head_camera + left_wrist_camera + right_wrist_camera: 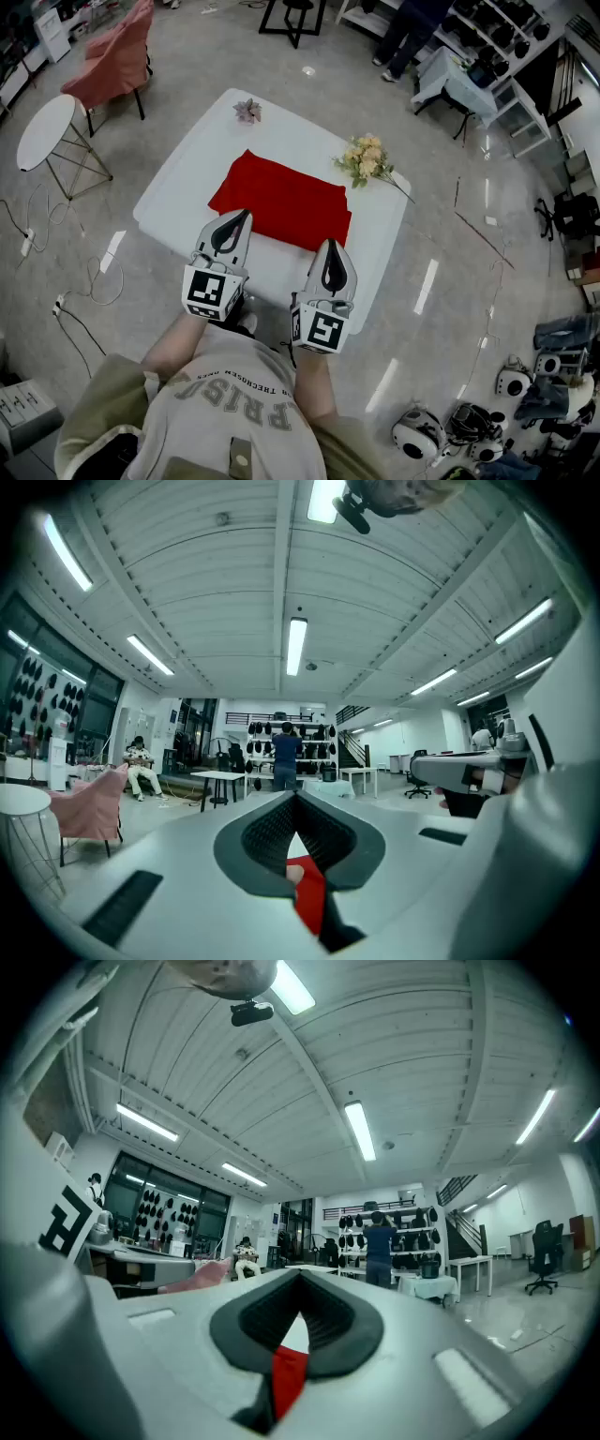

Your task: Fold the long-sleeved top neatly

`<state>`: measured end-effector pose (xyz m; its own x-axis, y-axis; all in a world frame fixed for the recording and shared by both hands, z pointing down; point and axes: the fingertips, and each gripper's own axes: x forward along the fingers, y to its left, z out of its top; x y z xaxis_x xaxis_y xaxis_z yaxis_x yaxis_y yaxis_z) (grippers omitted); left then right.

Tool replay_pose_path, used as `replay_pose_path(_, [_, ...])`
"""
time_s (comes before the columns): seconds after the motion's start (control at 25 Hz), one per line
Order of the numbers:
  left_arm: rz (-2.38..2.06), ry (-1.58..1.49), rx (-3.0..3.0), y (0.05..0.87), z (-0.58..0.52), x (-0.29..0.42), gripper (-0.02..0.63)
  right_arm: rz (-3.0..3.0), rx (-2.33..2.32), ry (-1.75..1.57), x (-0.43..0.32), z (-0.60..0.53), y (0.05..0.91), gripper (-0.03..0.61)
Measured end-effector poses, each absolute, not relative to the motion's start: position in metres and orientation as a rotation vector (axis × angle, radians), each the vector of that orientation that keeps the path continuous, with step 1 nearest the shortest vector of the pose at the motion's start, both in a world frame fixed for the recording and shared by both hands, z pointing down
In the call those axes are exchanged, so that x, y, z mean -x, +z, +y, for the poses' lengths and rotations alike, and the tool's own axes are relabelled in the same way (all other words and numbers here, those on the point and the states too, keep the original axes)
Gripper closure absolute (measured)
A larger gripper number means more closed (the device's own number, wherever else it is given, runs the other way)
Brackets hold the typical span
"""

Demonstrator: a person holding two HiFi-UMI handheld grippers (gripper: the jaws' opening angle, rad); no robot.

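Top (281,202): plain red fabric, no print or trim made out. It is folded into a compact, roughly four-sided packet, with no sleeve seen sticking out. The packet lies flat on the white table (183,192), about mid-table and reaching toward the near edge. It is set askew to the frame, its long edges running from upper left to lower right in the head view. The far edge is slightly bowed and the surface smooth, with faint creases only. In each gripper view only a narrow red sliver is seen, low in the frame.
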<state>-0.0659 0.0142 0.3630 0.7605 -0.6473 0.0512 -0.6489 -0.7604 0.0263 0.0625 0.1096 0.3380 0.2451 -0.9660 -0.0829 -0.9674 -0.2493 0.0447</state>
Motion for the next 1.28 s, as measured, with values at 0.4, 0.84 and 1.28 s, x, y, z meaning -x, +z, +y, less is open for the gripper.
replay_pose_path(0.4, [-1.071,0.004,-2.963,0.347,0.018,0.069,0.603,1.95,2.436,0.218,-0.049,0.108,0.317,0.577])
replay_pose_path(0.84, [-1.057,0.011,-2.989,0.344,0.02,0.068,0.603,1.936,2.5,0.27,-0.048,0.109,0.311,0.58])
replay_pose_path(1.28, [-1.055,-0.033,-2.992,0.333,0.019,0.068,0.603,1.935,2.508,0.295,-0.046,0.108,0.308,0.58])
